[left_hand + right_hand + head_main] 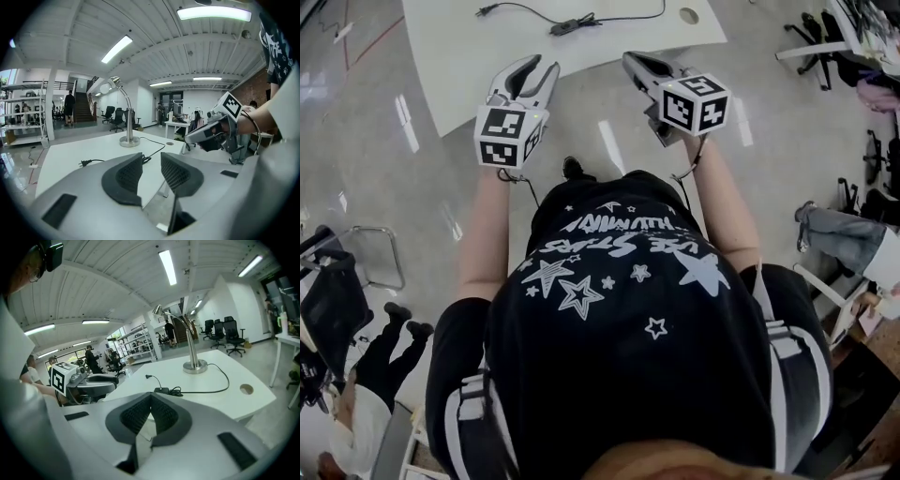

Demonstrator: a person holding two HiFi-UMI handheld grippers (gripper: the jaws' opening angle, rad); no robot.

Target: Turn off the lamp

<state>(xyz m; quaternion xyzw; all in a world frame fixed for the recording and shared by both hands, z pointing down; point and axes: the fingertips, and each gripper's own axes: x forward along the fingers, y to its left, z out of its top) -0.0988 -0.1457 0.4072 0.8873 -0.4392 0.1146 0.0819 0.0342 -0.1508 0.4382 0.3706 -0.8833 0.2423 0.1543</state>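
Both jaws of the left gripper (151, 161) stand apart with nothing between; those of the right gripper (151, 398) are clenched together, empty. Each gripper hangs at the near edge of the desk (211, 397), open surface ahead. The lamp (189, 341) stands upright far across, well apart from both.

Your left gripper (151, 163) has its jaws apart with nothing between them; only the white table (70, 157) shows through the gap. At eleven o'clock from the jaws the lamp (129, 141) stands on its round metal base, its neck curving up to a head at ten o'clock. Its cord (164, 147) loops back toward you, and the plug (84, 163) lies loose on the tabletop at nine o'clock. Your right gripper (188, 138), with its marker cube (230, 106), is in the air at two o'clock.
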